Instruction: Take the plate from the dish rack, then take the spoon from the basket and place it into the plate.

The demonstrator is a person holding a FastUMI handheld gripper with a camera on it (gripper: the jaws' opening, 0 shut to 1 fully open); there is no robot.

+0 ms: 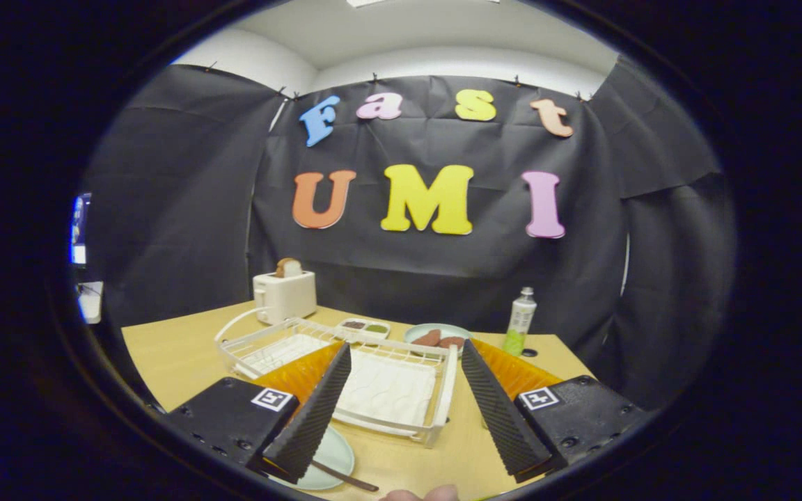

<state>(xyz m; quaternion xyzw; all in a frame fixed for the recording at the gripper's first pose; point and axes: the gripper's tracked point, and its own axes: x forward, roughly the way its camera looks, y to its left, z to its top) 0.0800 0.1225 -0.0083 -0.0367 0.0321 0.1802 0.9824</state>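
**Gripper view: claw empty, plate and spoon already on the table**

Claw [401, 410] is spread wide, nothing held; both fingers hang above the table [164, 355] with the dish rack's near rim in the gap between them.

Plate [331, 456]: pale, flat on the table, just under and behind the left finger's tip, roughly 7 o'clock from the claw centre. Only part of it shows; the finger covers the rest.

Spoon [345, 478]: a thin dark handle lies across the plate's near rim. Long axis runs roughly 10-to-4 o'clock, and the free end points toward 4. The bowl end is hidden under the left finger, so I can't confirm it sits fully inside the plate.

Key relation: the task's things are behind the claw tips and to the left, not ahead. Any further move means pulling back, not reaching forward.

Dish rack [436, 390] lies just ahead at 12 o'clock, with no plate standing in it. My read is that the task is done or nearly so.

Further out: toaster [284, 293] at 11 o'clock, a dish of food [439, 336] and a bottle [520, 321] at 1 o'clock. Fingertips [418, 495] of a person at 6 o'clock.
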